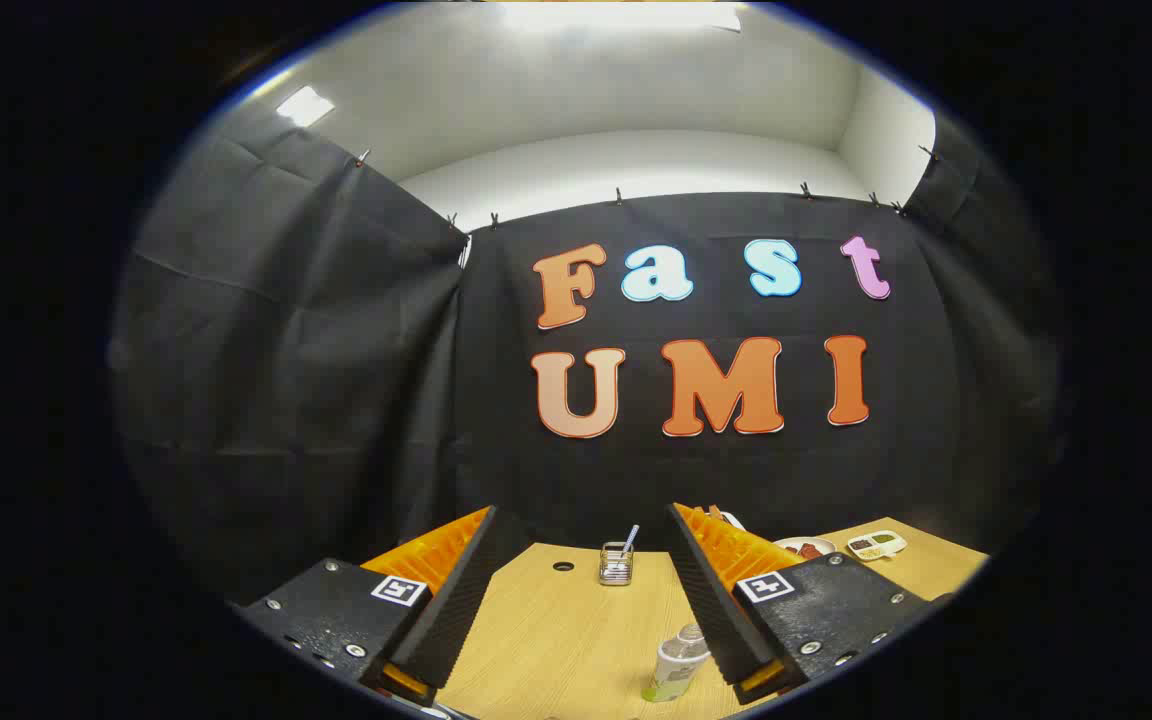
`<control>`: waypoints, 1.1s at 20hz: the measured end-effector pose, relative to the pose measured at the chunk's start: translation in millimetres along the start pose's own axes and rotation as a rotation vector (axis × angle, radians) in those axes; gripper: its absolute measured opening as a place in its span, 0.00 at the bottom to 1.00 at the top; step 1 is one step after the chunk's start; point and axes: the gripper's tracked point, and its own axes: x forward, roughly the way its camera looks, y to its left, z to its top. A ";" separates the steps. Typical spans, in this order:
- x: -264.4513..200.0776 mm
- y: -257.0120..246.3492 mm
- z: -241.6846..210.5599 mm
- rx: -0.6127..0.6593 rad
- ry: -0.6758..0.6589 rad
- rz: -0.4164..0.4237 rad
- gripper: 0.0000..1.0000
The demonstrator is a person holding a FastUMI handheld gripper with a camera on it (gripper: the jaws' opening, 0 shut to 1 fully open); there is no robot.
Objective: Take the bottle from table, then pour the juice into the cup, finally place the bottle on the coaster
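With the tool (576, 610) spread wide and holding nothing, the bottle (678, 664) stands low at about five o'clock by the right finger, so drop and centre on it before pinching, then mind the glass holder (616, 563) at twelve and the counter (546, 640) edge beyond.

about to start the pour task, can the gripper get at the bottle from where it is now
Probably yes. The gripper is open, and the bottle stands on the table low between its fingers, close to the right one, with nothing between. It likely needs to drop and shift slightly right to centre it.
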 end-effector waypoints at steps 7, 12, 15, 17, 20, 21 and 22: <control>0.5 -1.0 3.1 -0.001 0.014 -0.008 0.97; 3.8 4.7 7.1 0.013 0.017 0.009 0.97; 4.9 1.1 11.8 0.007 0.011 0.006 0.97; 3.5 -1.3 12.3 -0.004 0.006 -0.001 0.97; 1.8 -7.6 4.5 -0.022 0.020 -0.020 0.97; 1.9 -9.6 1.9 -0.029 0.023 -0.030 0.97; 1.9 -12.0 0.2 -0.040 0.027 -0.040 0.97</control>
